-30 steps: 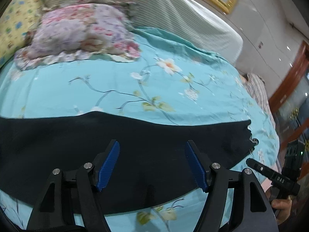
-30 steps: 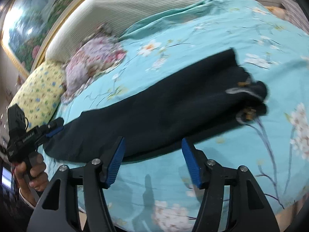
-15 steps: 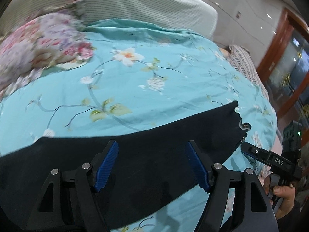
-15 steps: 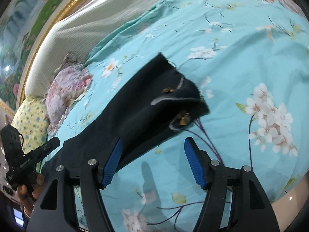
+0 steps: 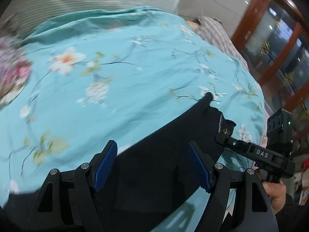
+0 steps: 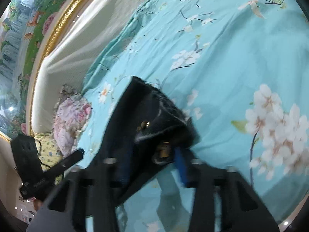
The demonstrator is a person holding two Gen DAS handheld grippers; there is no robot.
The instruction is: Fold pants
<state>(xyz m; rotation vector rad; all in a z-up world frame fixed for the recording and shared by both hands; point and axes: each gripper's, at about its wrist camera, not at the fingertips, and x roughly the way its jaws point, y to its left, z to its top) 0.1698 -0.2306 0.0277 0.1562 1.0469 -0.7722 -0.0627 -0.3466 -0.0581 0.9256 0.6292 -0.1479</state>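
Both set just behind a gripper, angled down, close over the bed [image 5: 115, 96]. Left facing the far right edge, right facing the headboard [image 6: 81, 44]. Shared: pants [image 5: 164, 164], bedspread.

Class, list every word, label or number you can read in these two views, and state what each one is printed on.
"DAS": on the black finger of the right gripper, seen in the left wrist view.
Marking on the left gripper, in the right wrist view: too blurred to read.
Nothing readable on the pants or the bedsheet.
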